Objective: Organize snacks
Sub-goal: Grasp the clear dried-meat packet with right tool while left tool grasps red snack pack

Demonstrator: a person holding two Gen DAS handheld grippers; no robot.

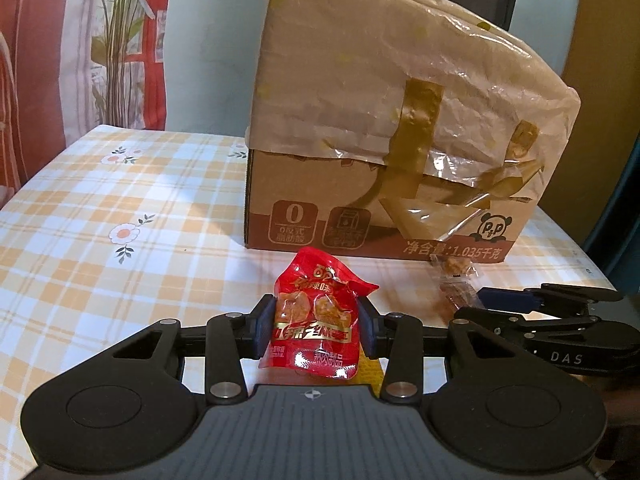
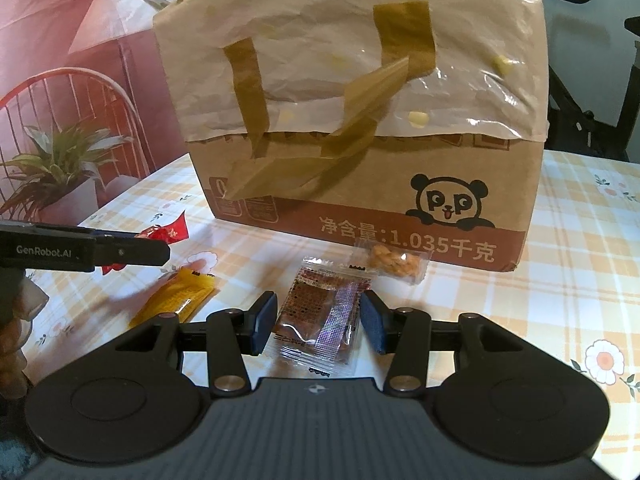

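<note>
My left gripper (image 1: pixel 317 322) is shut on a red snack packet (image 1: pixel 316 322) and holds it upright in front of the cardboard box (image 1: pixel 400 120). In the right wrist view the red packet (image 2: pixel 164 234) shows in that gripper at the left. My right gripper (image 2: pixel 318 322) is open, its fingers on either side of a clear packet with a brown snack (image 2: pixel 316 320) lying on the table. A clear packet of nuts (image 2: pixel 394 262) lies against the box (image 2: pixel 360 120). A yellow packet (image 2: pixel 176 302) lies to the left of my right gripper.
The table has an orange checked cloth with flowers (image 1: pixel 120 200). The tall box, covered with paper and tape, stands at the back middle. A potted plant (image 2: pixel 60 168) and a red curtain (image 1: pixel 32 60) stand beyond the left edge.
</note>
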